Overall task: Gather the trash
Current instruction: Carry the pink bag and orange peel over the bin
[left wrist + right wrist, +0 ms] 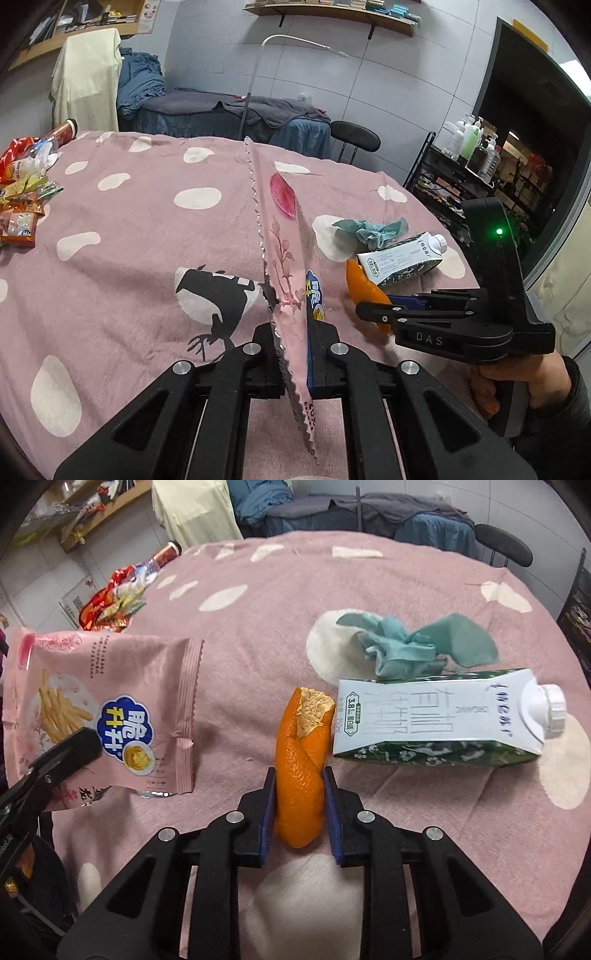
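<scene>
Trash: pink snack bag, orange peel, on spotted table
Left claw: clenched on snack bag
Right claw: pads grip orange peel

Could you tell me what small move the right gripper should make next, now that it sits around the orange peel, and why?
Probably lift the right gripper straight up. Its pads already press both sides of the orange peel, which lies on the pink cloth close beside the milk carton; rising clear avoids dragging it against the carton.
</scene>
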Demonstrator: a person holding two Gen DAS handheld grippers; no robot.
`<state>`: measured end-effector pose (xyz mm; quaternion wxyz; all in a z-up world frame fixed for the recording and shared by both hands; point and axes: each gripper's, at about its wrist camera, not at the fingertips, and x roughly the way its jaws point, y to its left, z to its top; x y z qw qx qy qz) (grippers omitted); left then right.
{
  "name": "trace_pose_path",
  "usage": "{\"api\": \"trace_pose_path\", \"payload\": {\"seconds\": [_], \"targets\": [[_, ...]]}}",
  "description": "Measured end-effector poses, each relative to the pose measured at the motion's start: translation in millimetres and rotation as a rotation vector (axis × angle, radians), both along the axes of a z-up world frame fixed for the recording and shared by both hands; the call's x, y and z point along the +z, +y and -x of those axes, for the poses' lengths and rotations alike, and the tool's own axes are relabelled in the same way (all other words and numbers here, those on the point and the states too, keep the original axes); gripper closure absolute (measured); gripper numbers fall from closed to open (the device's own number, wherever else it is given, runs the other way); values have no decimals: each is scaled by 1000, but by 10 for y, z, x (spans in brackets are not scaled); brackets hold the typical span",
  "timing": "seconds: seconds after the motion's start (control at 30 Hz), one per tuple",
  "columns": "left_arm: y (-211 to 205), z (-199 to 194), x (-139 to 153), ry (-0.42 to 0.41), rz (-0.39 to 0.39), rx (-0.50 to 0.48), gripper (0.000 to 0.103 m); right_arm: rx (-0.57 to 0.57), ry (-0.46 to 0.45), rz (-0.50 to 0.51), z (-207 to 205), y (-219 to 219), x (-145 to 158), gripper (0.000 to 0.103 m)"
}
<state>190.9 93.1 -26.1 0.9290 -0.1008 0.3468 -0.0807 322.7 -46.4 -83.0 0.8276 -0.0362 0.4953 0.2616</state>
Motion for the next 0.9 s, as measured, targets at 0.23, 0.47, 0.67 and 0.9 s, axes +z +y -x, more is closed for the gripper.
{"api": "trace_pose_path", "payload": {"seconds": [0.23, 0.47, 0.67, 0.9], "targets": [[-76, 127, 79, -39, 14, -7, 96, -27, -82, -65, 375, -180, 218, 78], [-288, 240, 237, -100, 21, -60, 96, -116, -181, -147, 742, -516, 483, 78], [-550, 300, 353, -138, 39, -131, 96, -222, -255, -190, 1008, -929, 661, 78], [-934, 344, 425, -164, 56, -232, 96, -358, -289, -217, 1318, -1481, 731, 78]]}}
